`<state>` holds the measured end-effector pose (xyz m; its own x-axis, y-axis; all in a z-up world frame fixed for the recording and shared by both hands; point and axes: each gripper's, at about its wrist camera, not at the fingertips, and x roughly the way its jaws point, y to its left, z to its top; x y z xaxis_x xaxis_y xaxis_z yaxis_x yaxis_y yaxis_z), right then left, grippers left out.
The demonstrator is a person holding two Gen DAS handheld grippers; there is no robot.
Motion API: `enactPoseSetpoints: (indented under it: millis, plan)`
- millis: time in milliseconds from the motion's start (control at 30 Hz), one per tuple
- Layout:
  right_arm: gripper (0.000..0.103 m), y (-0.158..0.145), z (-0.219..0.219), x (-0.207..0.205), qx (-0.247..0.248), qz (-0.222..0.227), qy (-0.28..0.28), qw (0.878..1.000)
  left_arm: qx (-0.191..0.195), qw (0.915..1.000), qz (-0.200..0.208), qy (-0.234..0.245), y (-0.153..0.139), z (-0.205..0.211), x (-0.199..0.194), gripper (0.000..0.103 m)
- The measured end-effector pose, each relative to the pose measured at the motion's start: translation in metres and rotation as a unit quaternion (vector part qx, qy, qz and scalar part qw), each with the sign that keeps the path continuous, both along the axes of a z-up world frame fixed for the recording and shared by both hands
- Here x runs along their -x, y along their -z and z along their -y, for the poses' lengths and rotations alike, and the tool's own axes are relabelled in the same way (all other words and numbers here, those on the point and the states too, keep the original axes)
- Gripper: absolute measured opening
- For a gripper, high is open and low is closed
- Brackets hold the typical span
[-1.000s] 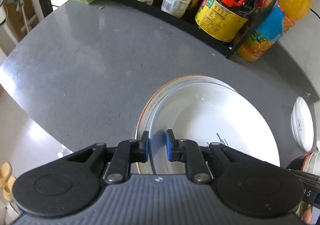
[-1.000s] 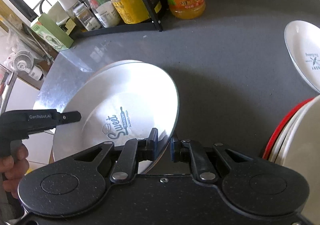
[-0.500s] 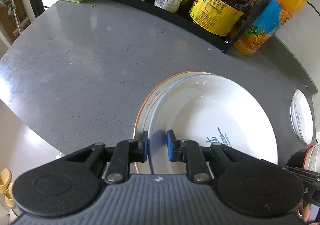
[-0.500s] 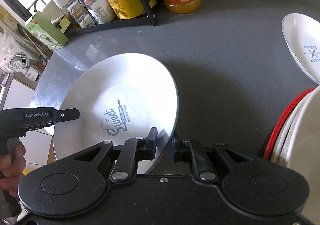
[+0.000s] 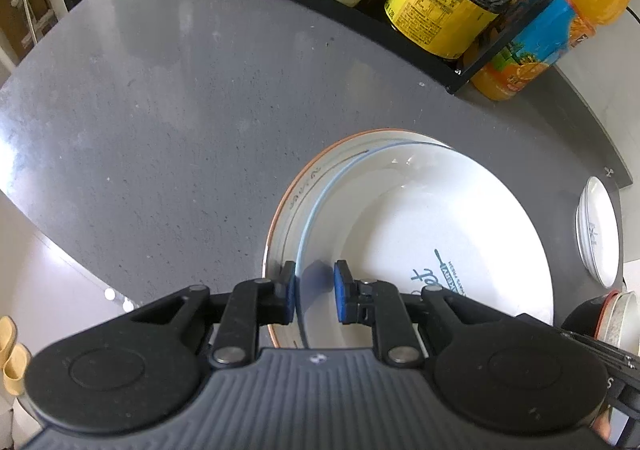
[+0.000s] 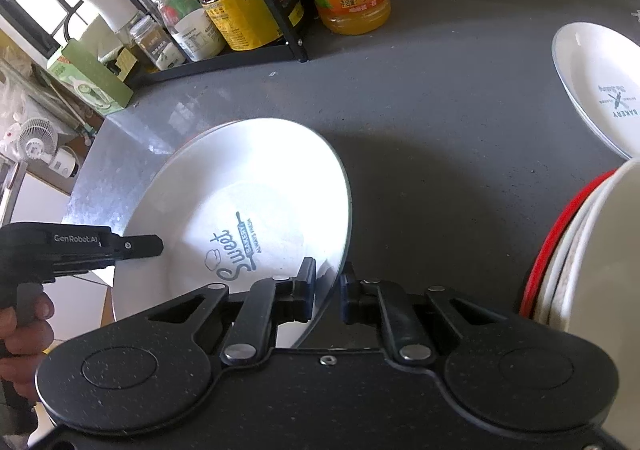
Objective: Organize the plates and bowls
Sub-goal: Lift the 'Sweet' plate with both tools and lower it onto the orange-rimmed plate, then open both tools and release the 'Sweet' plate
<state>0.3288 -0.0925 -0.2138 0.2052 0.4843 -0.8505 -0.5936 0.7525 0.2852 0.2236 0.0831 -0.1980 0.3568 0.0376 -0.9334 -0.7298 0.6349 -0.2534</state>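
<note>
- Printed plate (image 6: 256, 210), over orange-rimmed plate (image 5: 296, 194): rim straddled by left gripper (image 5: 314, 290) and right gripper (image 6: 328, 284), both slightly parted.
- Beyond it: second plate (image 6: 600, 90) and a stack (image 6: 568, 250) unsorted.

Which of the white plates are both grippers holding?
The "Sweet Bakery" plate, its rim between both grippers' fingers. The "Bakery" plate lies apart on the counter, untouched.

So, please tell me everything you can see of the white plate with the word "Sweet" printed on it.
The white plate is round, glossy, ceramic-looking, with a thin blue rim and a dark blue "Sweet Bakery" print with a rolling pin. It sits tilted inside an orange-rimmed dish on the grey counter. The rim passes between the fingers of the left gripper and the right gripper, on opposite sides; both look slightly open.
</note>
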Motion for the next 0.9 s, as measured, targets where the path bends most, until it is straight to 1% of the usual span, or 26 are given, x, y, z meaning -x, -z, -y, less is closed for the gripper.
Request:
enactPoseSetpoints:
  millis: [233,300,400,533,633,733,800,900]
  plan:
    - [0.008,-0.004,0.007,0.002,-0.005,0.004,0.012,1.000,-0.014,0.9996,-0.016,0.017,0.006,0.008,-0.009,0.018]
    - [0.008,-0.004,0.007,0.003,-0.005,0.004,0.012,1.000,-0.018,0.9993,-0.021,0.024,0.008,0.011,-0.011,0.021]
    - [0.008,-0.005,0.007,0.004,-0.006,0.006,0.014,1.000,-0.021,0.9989,-0.027,0.032,0.009,0.013,-0.014,0.022]
    - [0.008,-0.007,0.007,0.005,-0.007,0.010,0.012,1.000,-0.021,0.9990,-0.027,0.029,0.008,0.011,-0.015,0.023]
    - [0.007,-0.006,0.008,0.002,-0.009,0.003,0.015,1.000,-0.026,0.9989,-0.028,0.029,0.005,0.012,-0.014,0.024]
    - [0.008,-0.005,0.008,0.002,-0.008,0.004,0.017,1.000,-0.028,0.9989,-0.025,0.028,0.001,0.011,-0.012,0.028]
    - [0.008,-0.005,0.007,0.002,-0.008,0.004,0.020,1.000,-0.024,0.9993,-0.016,0.024,-0.003,0.010,-0.008,0.035]
    - [0.008,-0.004,0.006,0.001,-0.009,0.004,0.021,1.000,-0.028,0.9993,-0.011,0.022,-0.008,0.008,-0.005,0.039]
